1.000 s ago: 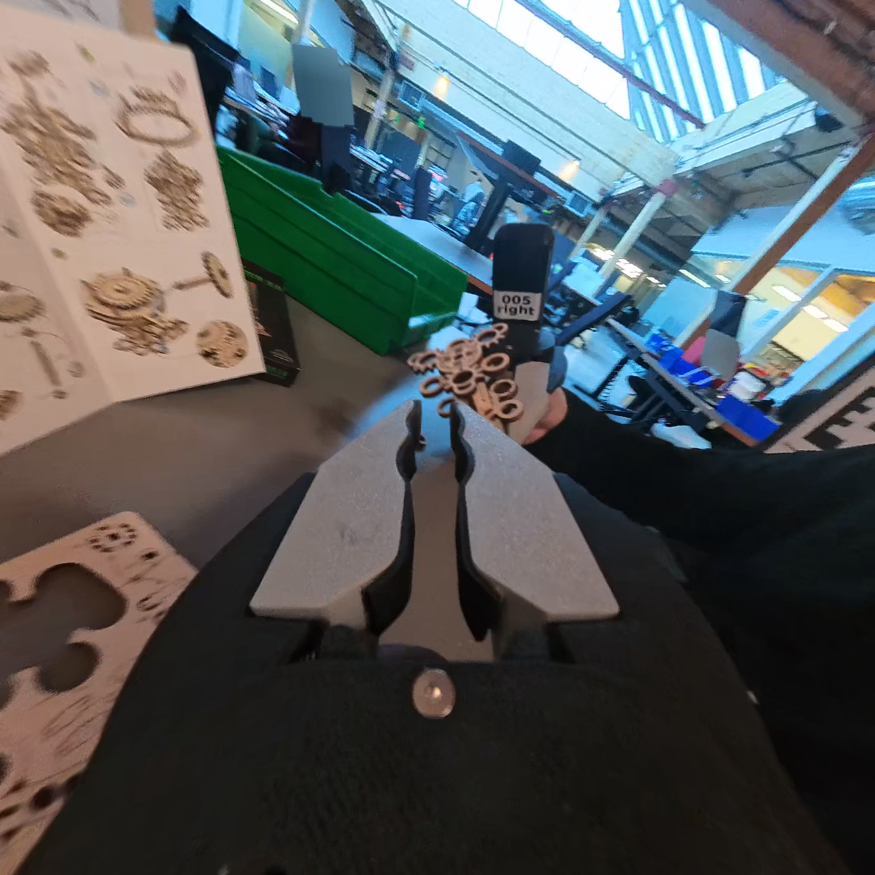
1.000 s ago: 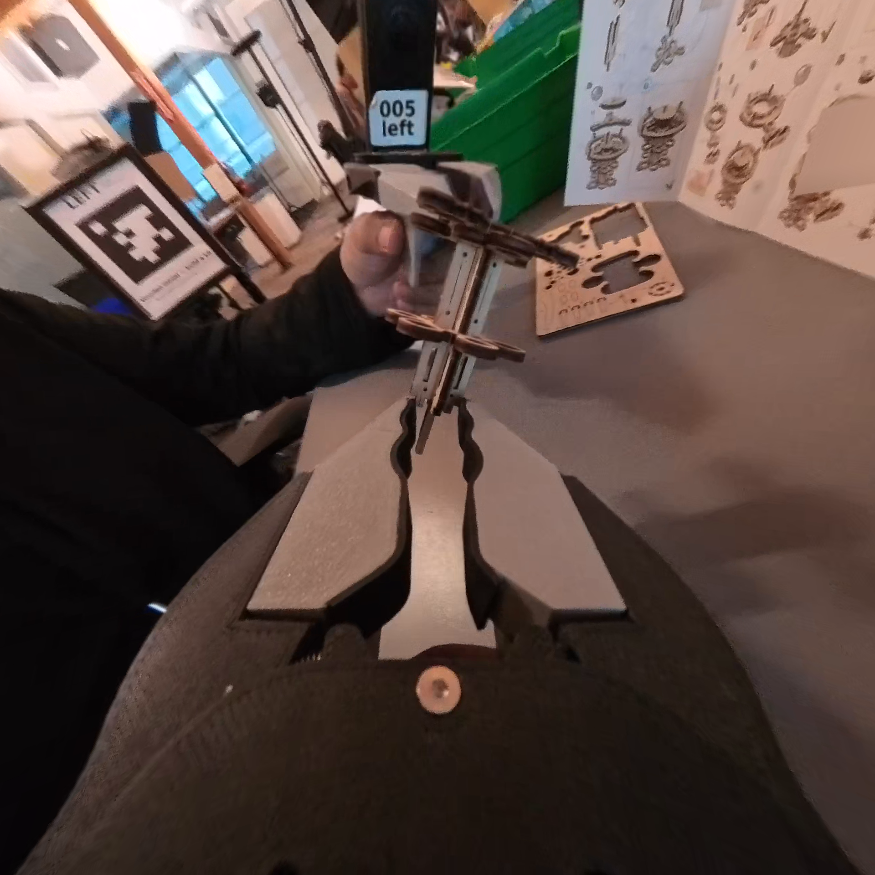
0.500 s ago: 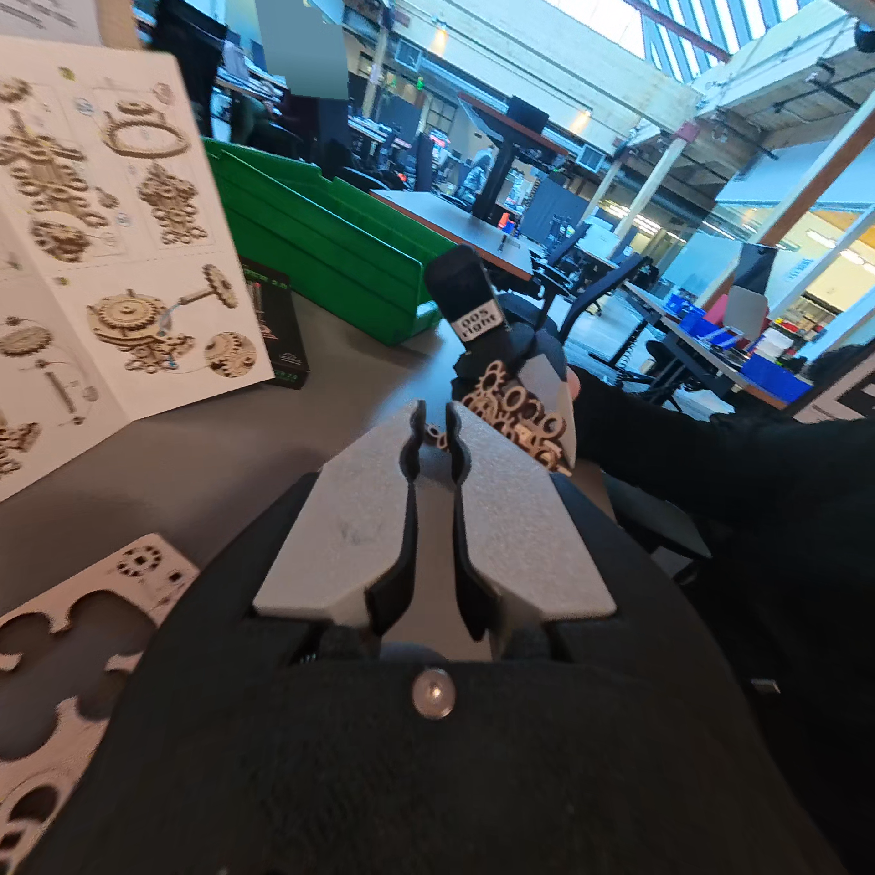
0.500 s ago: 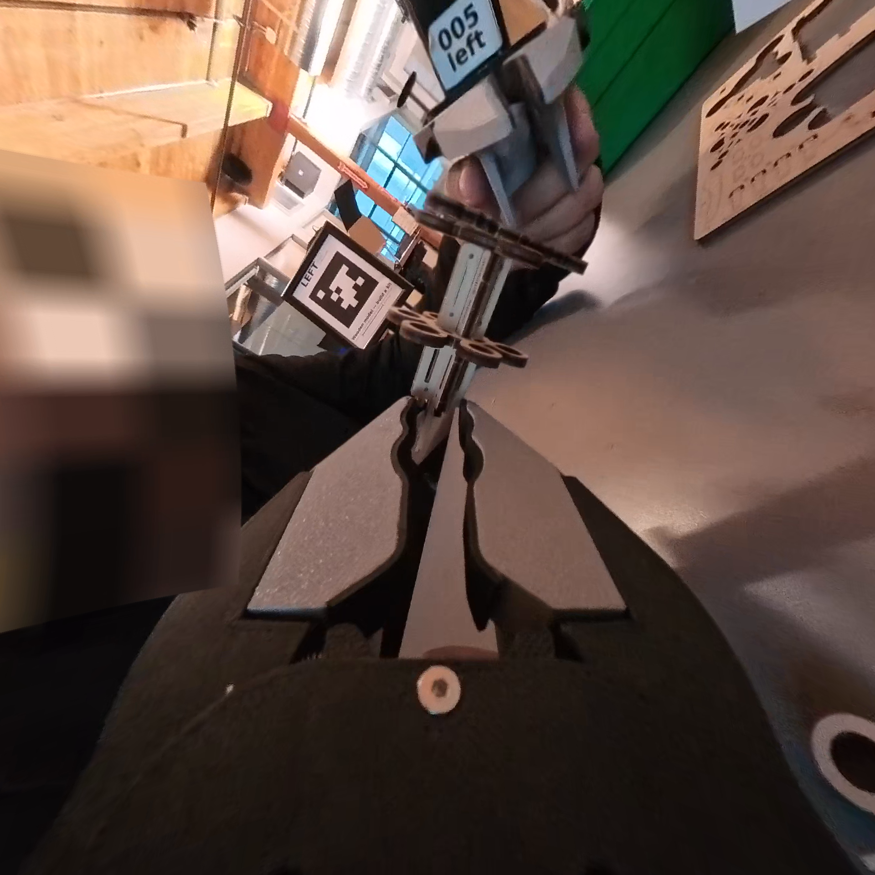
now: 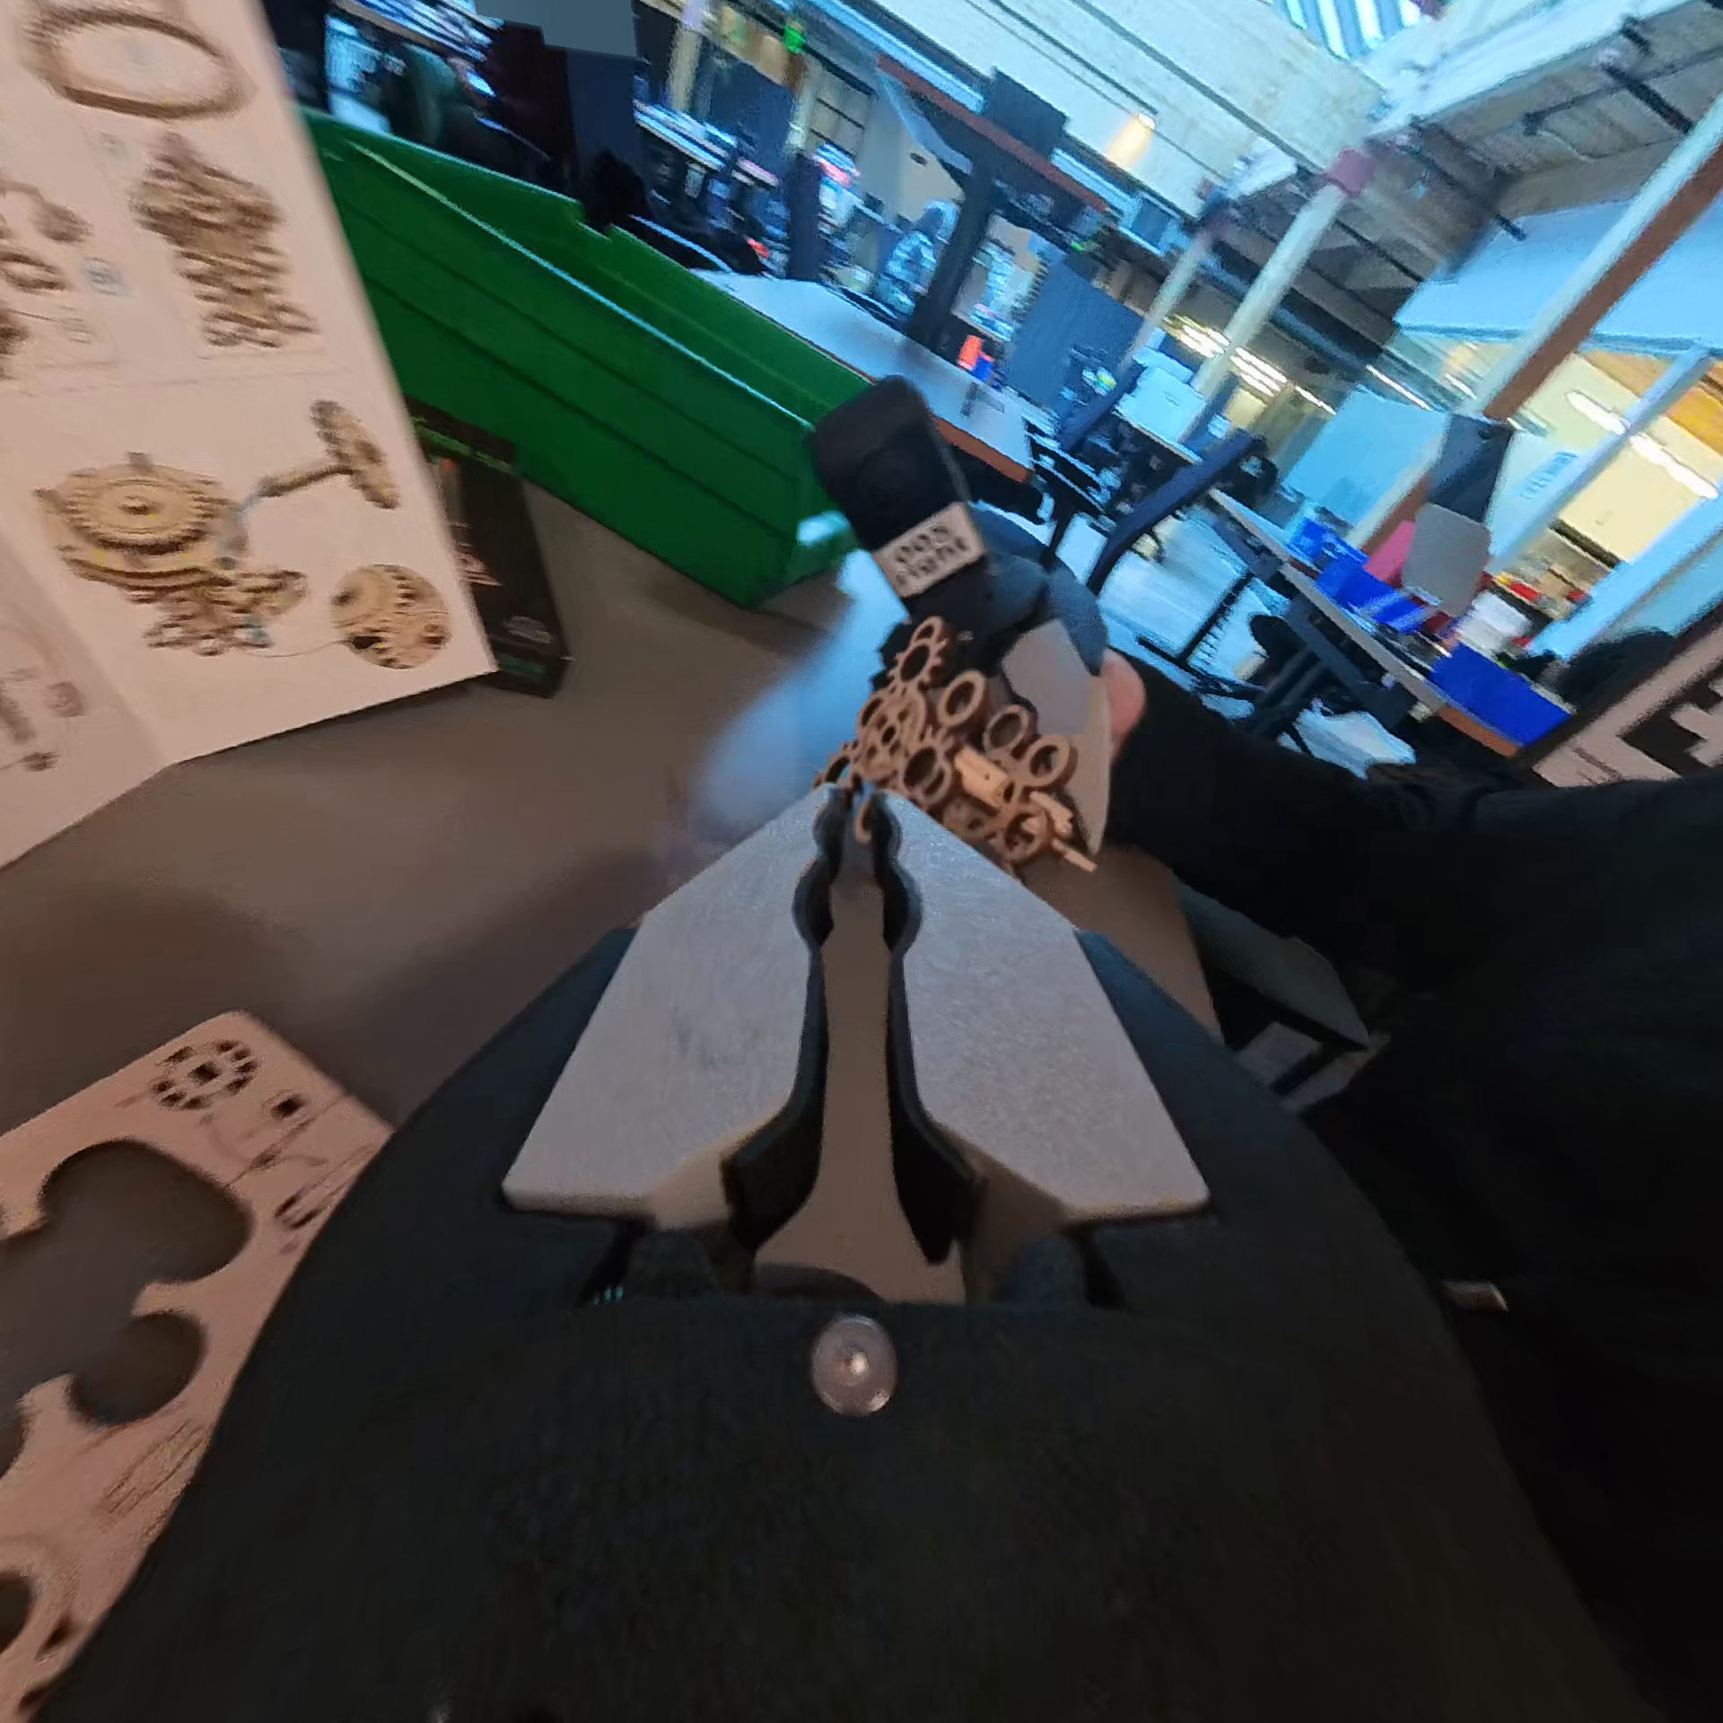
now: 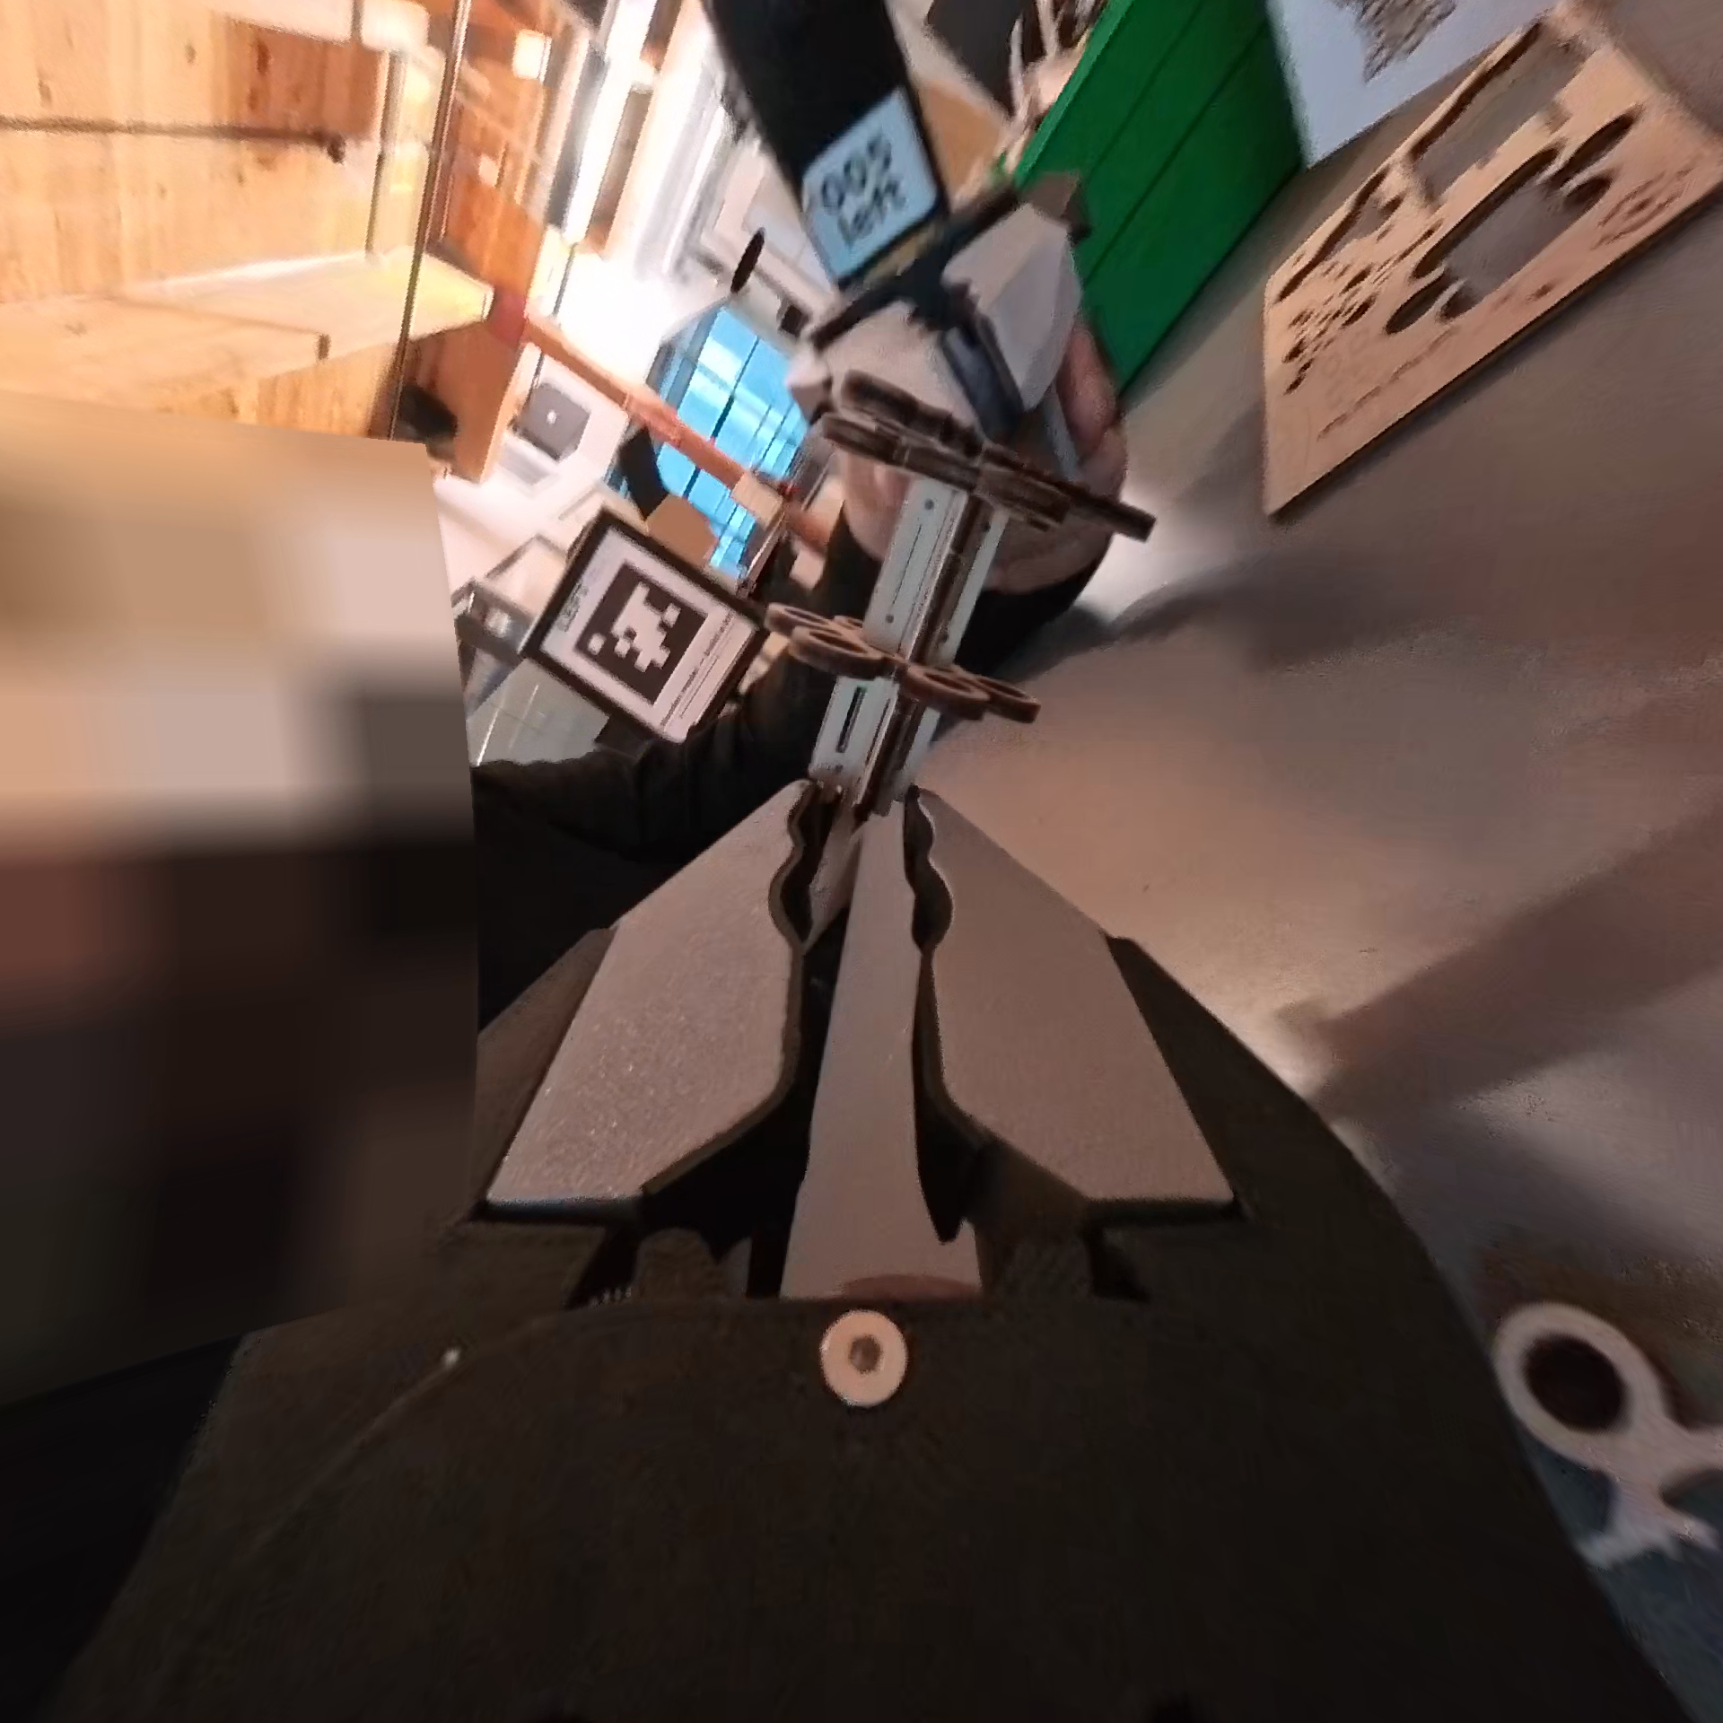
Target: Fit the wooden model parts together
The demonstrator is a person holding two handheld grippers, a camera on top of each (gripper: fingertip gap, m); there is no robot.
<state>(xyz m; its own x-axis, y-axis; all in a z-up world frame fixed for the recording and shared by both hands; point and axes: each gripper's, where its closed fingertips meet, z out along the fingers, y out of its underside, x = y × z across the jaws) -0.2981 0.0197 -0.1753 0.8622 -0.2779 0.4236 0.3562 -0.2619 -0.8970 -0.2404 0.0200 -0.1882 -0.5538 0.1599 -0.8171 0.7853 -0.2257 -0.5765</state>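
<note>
The wooden model (image 6: 918, 597) is a pale shaft carrying two tiers of dark ring plates. It is held in the air between both grippers. My right gripper (image 6: 858, 811) is shut on the lower end of the shaft. My left gripper (image 5: 853, 811) is shut on the edge of a ring plate; in its view the model (image 5: 970, 774) shows as a cluster of rings just past the tips. The left gripper also shows in the right wrist view (image 6: 951, 270), at the model's top tier. The right gripper also shows in the left wrist view (image 5: 1054, 709), behind the rings.
On the grey table (image 5: 373, 886) stand a folded instruction sheet (image 5: 186, 420), a black box (image 5: 503, 578) and a green bin (image 5: 578, 392). A cut-out wooden sheet (image 5: 140, 1259) lies at the left; it also shows in the right wrist view (image 6: 1492, 233). A white ring-shaped piece (image 6: 1585, 1399) lies near my right gripper. One gripper's finger ends stand about 7 cm off the other's.
Both grippers kept hold of the model while it tilted over. The right gripper turned and dropped closer to the table; the left gripper drew closer to the rings.
</note>
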